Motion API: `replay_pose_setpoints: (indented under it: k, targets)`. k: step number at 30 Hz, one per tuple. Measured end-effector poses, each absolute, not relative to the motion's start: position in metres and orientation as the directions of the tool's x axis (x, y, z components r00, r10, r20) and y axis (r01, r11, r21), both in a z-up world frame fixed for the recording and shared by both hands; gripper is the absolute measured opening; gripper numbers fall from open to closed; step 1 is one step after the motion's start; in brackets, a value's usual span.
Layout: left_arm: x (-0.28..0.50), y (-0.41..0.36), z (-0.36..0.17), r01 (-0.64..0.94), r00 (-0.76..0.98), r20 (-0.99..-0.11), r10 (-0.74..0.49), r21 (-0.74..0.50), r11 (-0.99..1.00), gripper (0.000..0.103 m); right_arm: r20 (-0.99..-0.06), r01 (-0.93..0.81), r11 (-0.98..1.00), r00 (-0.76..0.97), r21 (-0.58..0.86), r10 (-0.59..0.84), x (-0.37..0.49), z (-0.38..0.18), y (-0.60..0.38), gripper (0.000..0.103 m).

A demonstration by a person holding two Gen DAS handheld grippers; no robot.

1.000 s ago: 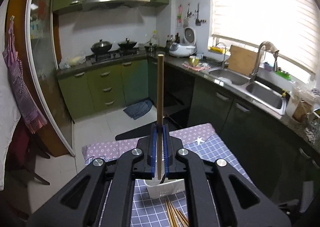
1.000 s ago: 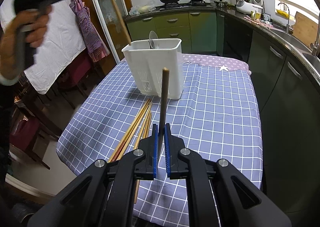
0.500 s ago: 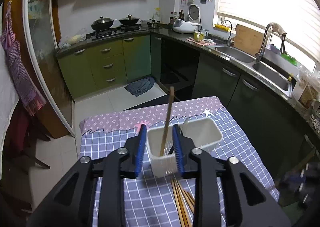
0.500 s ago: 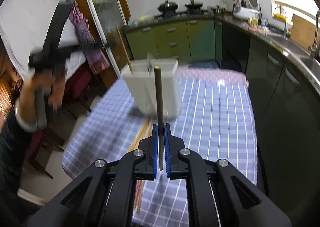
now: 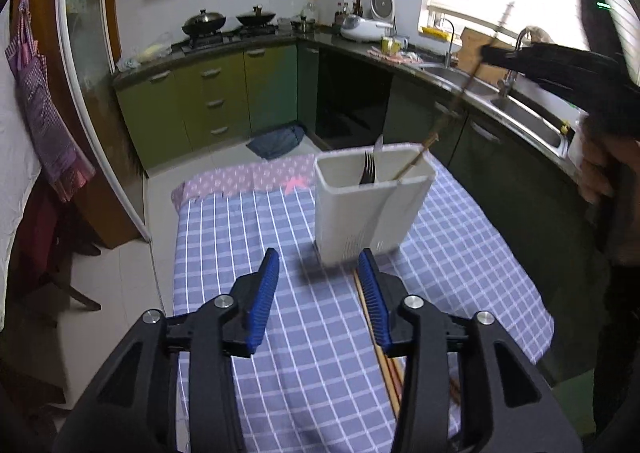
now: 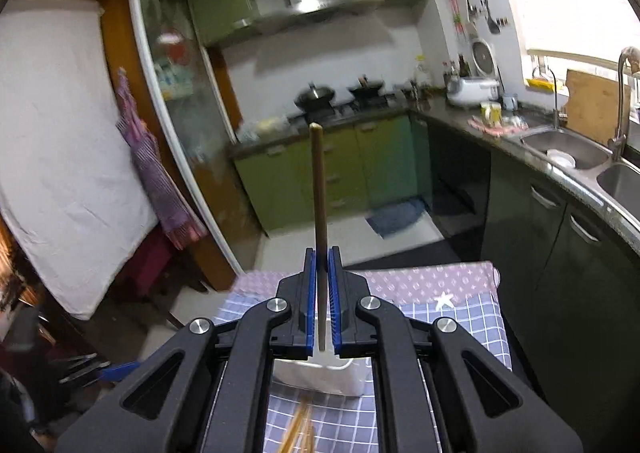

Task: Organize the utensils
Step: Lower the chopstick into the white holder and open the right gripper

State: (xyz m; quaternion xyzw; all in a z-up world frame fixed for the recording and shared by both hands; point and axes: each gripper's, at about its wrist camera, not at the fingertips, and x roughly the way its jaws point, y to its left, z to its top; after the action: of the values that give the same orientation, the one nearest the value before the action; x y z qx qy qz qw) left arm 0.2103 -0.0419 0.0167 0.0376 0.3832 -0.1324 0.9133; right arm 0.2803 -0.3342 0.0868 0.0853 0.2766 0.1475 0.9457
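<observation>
A white utensil holder [image 5: 370,199] stands on the checked tablecloth [image 5: 256,237]. It holds a fork [image 5: 368,169], a knife tip and a leaning wooden chopstick [image 5: 416,161]. My left gripper [image 5: 320,293] is open and empty, just in front of the holder. Several chopsticks [image 5: 380,349] lie on the cloth by its right finger. My right gripper [image 6: 322,293] is shut on a wooden chopstick [image 6: 319,189], held upright above the holder [image 6: 320,373]. The right gripper also shows in the left wrist view [image 5: 496,53], high at the right.
The table's left edge drops to the tiled floor [image 5: 160,197]. Green cabinets [image 5: 208,101] and a stove with woks [image 5: 224,23] are at the back. A dark counter with a sink [image 5: 520,109] runs along the right. A cloth hangs at the left [image 5: 40,113].
My left gripper opened, left its chopstick in the holder and drew back toward me. My right gripper carried its chopstick up and over the holder.
</observation>
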Motion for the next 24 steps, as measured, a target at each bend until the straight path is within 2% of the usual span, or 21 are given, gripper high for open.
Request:
replay_pose_setpoints:
  k: [7, 15, 17, 24]
  targets:
    - [0.206, -0.042, -0.005, 0.290, 0.606, -0.765, -0.217, -0.042, 0.956, 0.042, -0.622, -0.221, 0.957, 0.727, 0.189, 0.291, 0.313, 0.034, -0.306, 0.007]
    - [0.215, -0.068, -0.037, 0.308, 0.517, -0.830, -0.207, -0.045, 0.950, 0.043, -0.569, -0.268, 0.946, 0.757, 0.181, 0.322, 0.262, 0.056, -0.325, 0.008]
    - [0.220, -0.078, -0.053, 0.309, 0.465, -0.862, -0.203, -0.056, 0.949, 0.043, -0.577, -0.283, 0.943, 0.746, 0.176, 0.332, 0.241, 0.054, -0.332, 0.012]
    - [0.248, -0.111, -0.113, 0.297, 0.297, -0.938, -0.181, -0.089, 0.951, 0.043, -0.699, -0.291, 0.940, 0.635, 0.180, 0.330, 0.174, -0.029, -0.360, 0.015]
